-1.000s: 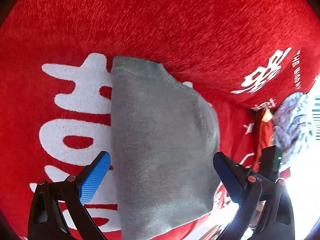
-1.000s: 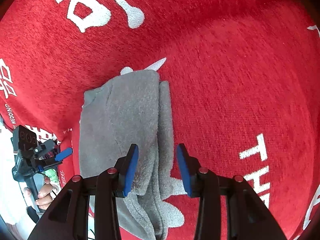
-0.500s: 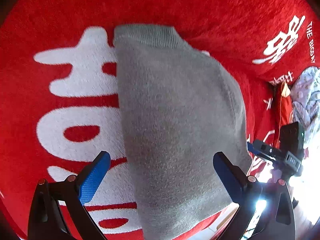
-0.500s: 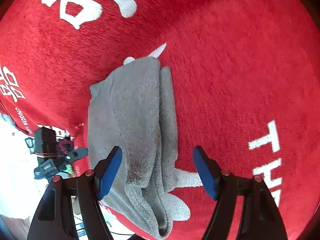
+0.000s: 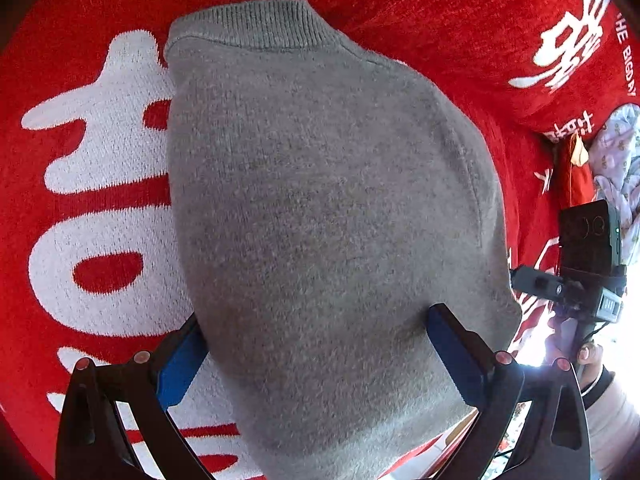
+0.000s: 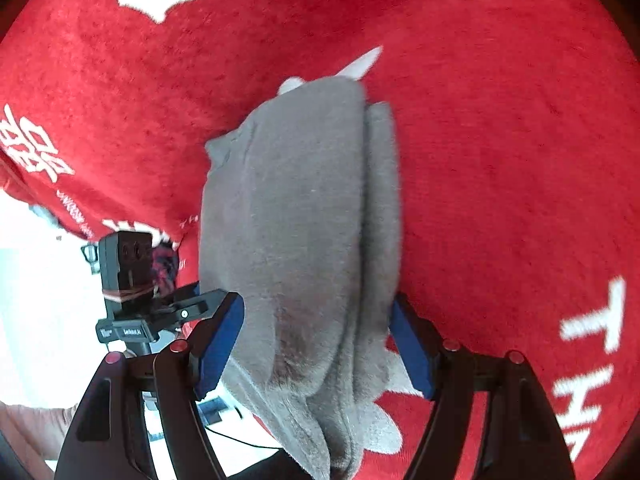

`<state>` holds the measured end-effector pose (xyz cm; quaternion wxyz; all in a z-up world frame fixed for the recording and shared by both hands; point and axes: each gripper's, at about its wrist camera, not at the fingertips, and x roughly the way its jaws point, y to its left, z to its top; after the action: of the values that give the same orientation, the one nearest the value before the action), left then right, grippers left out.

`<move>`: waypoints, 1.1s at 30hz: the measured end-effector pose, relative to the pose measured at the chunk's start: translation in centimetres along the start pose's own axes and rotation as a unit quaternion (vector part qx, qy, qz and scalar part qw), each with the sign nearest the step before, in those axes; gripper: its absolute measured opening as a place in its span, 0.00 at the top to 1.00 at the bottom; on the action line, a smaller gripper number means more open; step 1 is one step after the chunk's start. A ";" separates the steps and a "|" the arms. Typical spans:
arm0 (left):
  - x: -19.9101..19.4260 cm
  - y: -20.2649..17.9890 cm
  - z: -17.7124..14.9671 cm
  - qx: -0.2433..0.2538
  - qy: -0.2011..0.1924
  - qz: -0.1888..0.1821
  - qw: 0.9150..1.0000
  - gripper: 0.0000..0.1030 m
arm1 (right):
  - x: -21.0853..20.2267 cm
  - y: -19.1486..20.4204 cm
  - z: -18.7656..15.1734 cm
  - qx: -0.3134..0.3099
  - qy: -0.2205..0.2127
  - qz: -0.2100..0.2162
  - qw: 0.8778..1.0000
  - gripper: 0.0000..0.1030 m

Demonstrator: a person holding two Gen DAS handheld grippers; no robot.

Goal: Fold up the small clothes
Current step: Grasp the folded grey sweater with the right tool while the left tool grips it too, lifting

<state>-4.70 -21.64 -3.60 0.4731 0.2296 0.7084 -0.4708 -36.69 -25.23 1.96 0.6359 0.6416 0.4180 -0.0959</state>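
red blanket (image 5: 100, 208); grey sweater (image 5: 320, 220) folded; left fingers (image 5: 182, 364) apparently spread; right fingers (image 6: 222, 340) just spread astride it

Plain heather-grey sweater (image 5: 320, 216), ribbed at the collar, no print on it. Under it a bright red blanket (image 5: 420, 8) woven with big white characters and white block letters. Left claw (image 5: 316, 356) black with blue pads (image 5: 180, 364) and small red rivets. Off at the edge, a pale lilac printed cloth (image 5: 616, 160).
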 end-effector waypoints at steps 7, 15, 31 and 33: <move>0.2 0.5 0.3 0.011 0.001 -0.001 1.000 0.00 | 1.9 0.9 1.2 -0.016 0.022 0.028 0.999 0.24; 1.2 -0.7 0.8 0.025 0.002 0.018 1.000 0.00 | 3.4 1.2 1.9 -0.003 0.020 0.053 0.998 0.24; 0.6 -0.6 1.2 0.010 -0.020 -0.005 1.000 0.42 | 4.2 1.8 1.3 0.025 0.016 0.032 0.999 0.64; -0.2 -0.7 1.1 0.013 -0.027 -0.012 0.999 0.51 | 4.1 1.9 1.0 0.036 0.008 0.048 0.998 0.66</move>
<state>-4.62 -22.88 -3.24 0.4832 0.2147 0.6918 -0.4917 -32.48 -24.12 0.50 0.6130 0.6842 0.3879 -0.0750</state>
